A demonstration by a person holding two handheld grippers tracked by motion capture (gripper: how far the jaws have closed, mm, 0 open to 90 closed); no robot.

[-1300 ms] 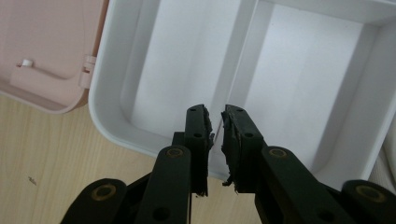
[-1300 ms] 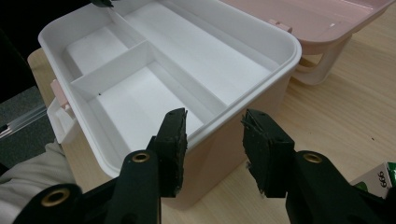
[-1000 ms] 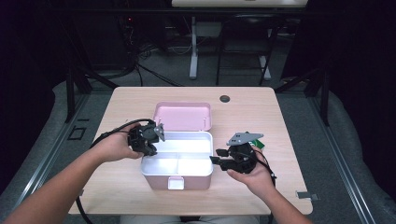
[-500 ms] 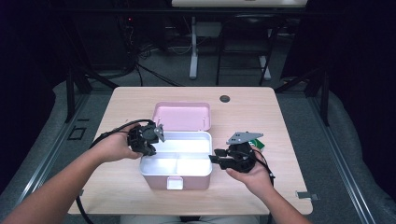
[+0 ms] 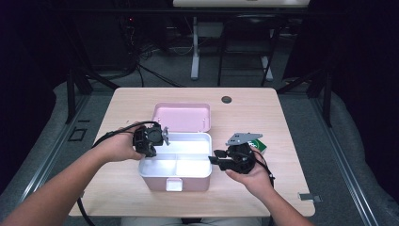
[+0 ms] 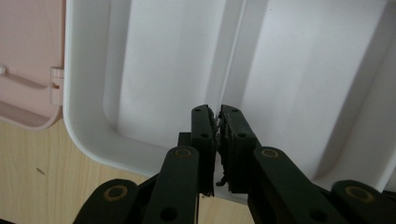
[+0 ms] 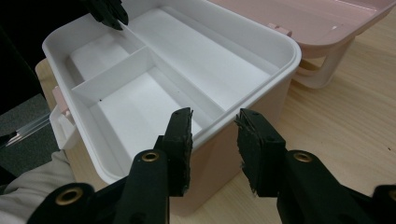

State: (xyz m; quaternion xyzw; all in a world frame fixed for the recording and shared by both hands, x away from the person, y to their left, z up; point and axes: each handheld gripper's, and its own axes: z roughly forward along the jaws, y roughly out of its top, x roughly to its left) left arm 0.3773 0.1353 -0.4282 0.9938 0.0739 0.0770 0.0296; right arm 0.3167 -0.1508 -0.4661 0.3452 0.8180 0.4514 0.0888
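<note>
I am working on the pink lunch box [image 5: 175, 181]; it sits in the middle of the counter [image 5: 282, 117] with its pink lid [image 5: 181, 116] flipped open and lying flat behind it; inside is a white tray [image 7: 154, 88] with walls that split it into parts, and I see no food in it.

My left fingers [image 6: 217, 122] hang over the tray's left end, near the thin wall inside it; they are almost shut, with just a thin crack between them; I think they pinch the top of that wall, but I cannot tell for sure.

My right fingers [image 7: 212, 135] are at the right end of the box; they are partly open, one inside the tray and one outside, so the tray's rim is between them; they are not squeezing it yet.

I think the job is to lift the white tray out of the pink box; to do it well I should close the right side on the rim first, then pull both ends up together and keep the tray level; if one end goes first, the tray may jam or the box may tip.
</note>
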